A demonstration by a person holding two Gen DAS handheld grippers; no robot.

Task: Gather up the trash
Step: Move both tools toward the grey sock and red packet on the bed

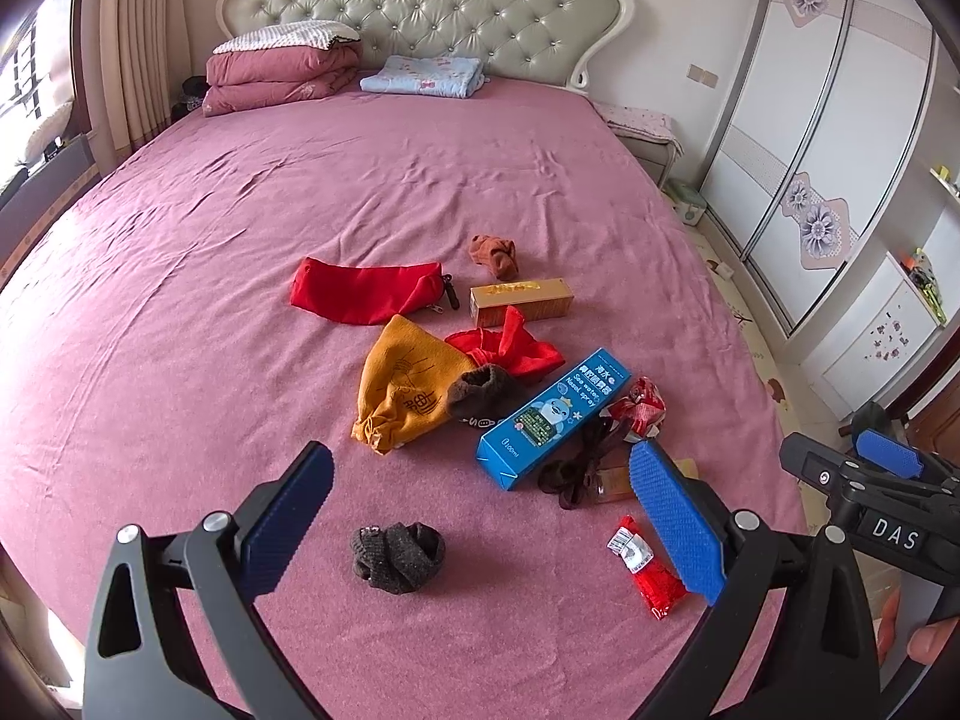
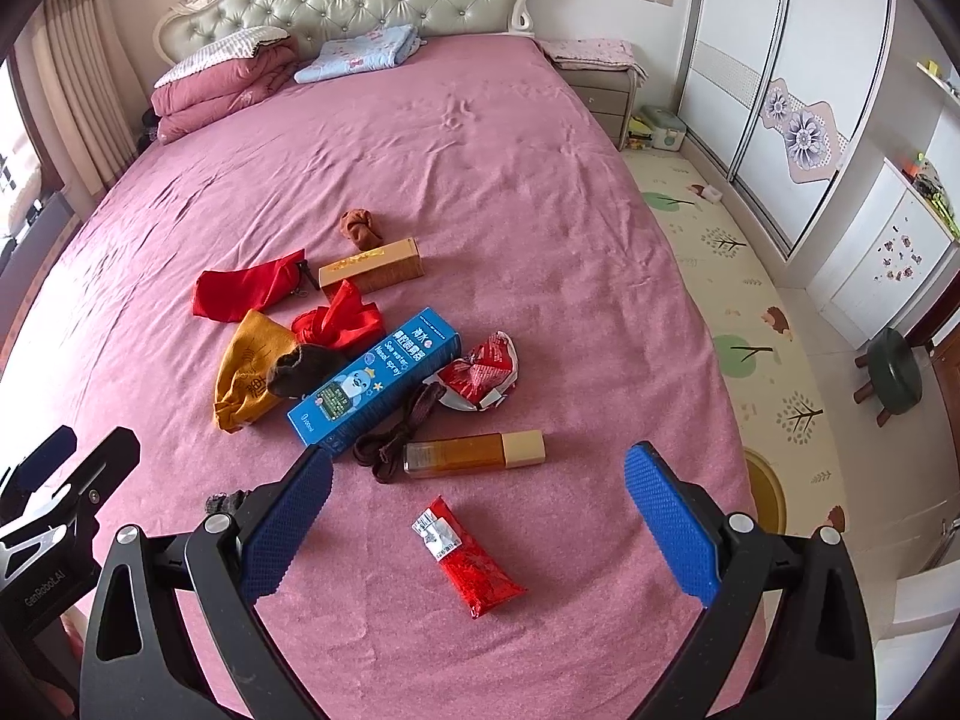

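Pink bedsheet lay below; left gripper and right gripper hovered wide apart, empty, over a red wrapper.

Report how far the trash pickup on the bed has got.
Done: nothing visibly collected. In hand: nothing; the left tongs and right tongs are open and empty. Left: the red wrapper, crumpled red packet, blue nasal spray box, gold box and amber bottle all lie on the bed.
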